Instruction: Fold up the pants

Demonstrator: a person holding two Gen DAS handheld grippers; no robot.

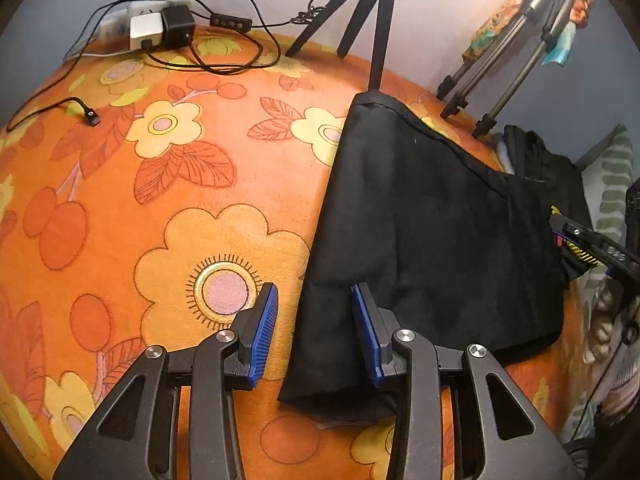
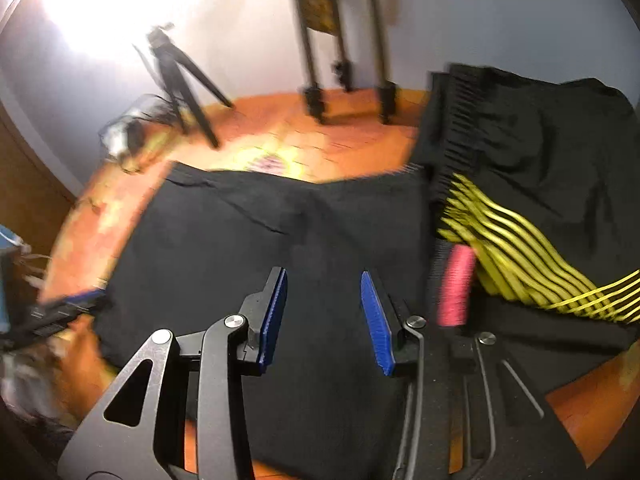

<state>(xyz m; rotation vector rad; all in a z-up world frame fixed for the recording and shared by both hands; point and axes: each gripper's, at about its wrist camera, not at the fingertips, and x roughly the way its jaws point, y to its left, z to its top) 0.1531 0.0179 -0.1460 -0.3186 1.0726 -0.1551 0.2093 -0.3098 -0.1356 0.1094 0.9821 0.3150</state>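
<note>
A: What does the left wrist view give you that the other does not?

B: The orange flowered bedcover [image 1: 168, 208] in sharp detail, with a white and black plug block [image 1: 160, 30] and its tangled cables at the far edge, and a small black tripod [image 1: 360, 12] standing beside them. The black pants [image 1: 432, 232] lie flat on the right half of the cover.

A: And the left gripper [image 1: 314, 332]?

B: Its jaws stand partly open with nothing between the blue pads. The left edge of the pants lies below the gap; I cannot tell whether a pad touches the cloth.

A: The right wrist view?

B: Blurred, but it shows more of the pile at the right: a black garment with yellow stripes [image 2: 520, 248] and a pink tag [image 2: 456, 288], lying against the pants [image 2: 280, 240]. A larger tripod's legs [image 2: 348, 60] stand behind.

A: The right gripper [image 2: 324, 320]?

B: Partly open over the pants, gripping nothing. The left gripper shows at that view's left edge.

A: Any containers?

B: None that I can make out in either view.
</note>
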